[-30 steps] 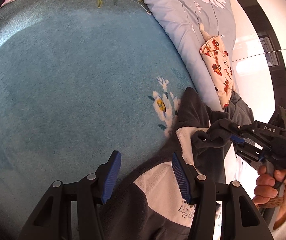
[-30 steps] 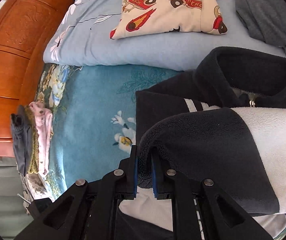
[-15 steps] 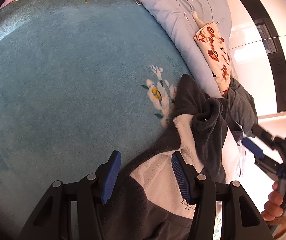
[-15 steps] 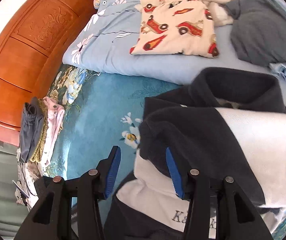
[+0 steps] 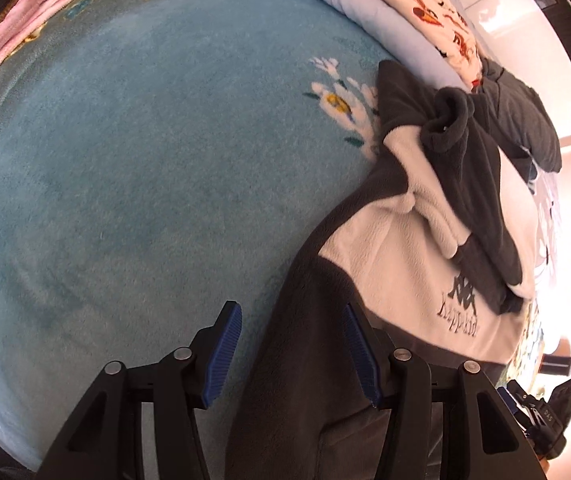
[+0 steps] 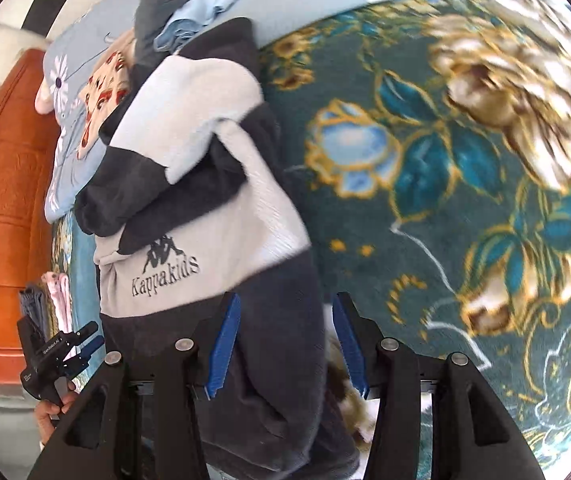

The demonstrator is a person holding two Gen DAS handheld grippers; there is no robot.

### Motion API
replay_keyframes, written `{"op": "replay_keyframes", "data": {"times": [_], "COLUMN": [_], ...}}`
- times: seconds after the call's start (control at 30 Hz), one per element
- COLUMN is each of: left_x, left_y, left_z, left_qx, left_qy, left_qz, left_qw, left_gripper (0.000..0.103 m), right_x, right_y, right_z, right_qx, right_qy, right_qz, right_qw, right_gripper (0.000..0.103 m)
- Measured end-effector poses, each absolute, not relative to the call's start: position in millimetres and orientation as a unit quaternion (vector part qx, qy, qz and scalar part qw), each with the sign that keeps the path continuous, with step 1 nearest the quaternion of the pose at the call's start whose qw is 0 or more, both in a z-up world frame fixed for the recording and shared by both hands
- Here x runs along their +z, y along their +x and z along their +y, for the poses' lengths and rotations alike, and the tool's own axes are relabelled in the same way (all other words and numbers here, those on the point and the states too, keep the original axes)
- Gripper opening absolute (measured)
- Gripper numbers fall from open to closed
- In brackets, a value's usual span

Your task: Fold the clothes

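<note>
A dark grey and white fleece jacket [image 5: 405,264] with a "Kappakids" logo lies on the blue floral blanket [image 5: 133,168], both sleeves folded across its chest. It also shows in the right wrist view [image 6: 205,216]. My left gripper [image 5: 293,344] is open over the jacket's left hem edge. My right gripper [image 6: 285,344] is open over the jacket's right hem edge. Neither holds cloth. The right gripper shows at the lower right of the left wrist view [image 5: 533,412], the left gripper at the lower left of the right wrist view [image 6: 81,344].
A car-print garment [image 5: 437,12] and a grey garment [image 5: 525,120] lie on a pale blue duvet [image 5: 349,4] beyond the jacket. Folded pink clothes [image 5: 13,36] sit at the far left. An orange wooden headboard [image 6: 1,200] stands behind.
The right gripper let go of the dark sleeve, leaving it across the chest, and swung down to the jacket's hem. The left gripper drew back toward the hem.
</note>
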State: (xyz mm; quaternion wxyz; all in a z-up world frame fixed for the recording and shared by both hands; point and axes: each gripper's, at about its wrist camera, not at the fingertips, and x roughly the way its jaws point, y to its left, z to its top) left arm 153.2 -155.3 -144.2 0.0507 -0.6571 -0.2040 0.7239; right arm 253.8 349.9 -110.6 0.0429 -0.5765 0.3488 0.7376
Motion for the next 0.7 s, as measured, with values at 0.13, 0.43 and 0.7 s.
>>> {"op": "replay_keyframes", "data": {"times": [0.13, 0.43, 0.7], "left_x": [-156.4, -166.8, -169.9], "left_y": [162.6, 197.0, 218.4], "left_z": [-157.1, -161.1, -173.7], "left_qx": [0.702, 0.677, 0.655], "left_qy": [-0.687, -0.709, -0.72], "left_qz": [-0.181, -0.195, -0.228], "left_qw": [0.035, 0.026, 0.037], "left_gripper": [0.057, 0.057, 0.057], "right_x": [-130.0, -143.1, -146.7], "right_y": [286.7, 311.5, 327.1], "right_z": [348.9, 335.6, 317.5], "right_qx": [0.723, 0.739, 0.733], "right_qy": [-0.577, -0.561, -0.568], "right_qz": [0.378, 0.372, 0.368], "right_qw": [0.035, -0.013, -0.07], "right_gripper": [0.051, 0.052, 0.053]}}
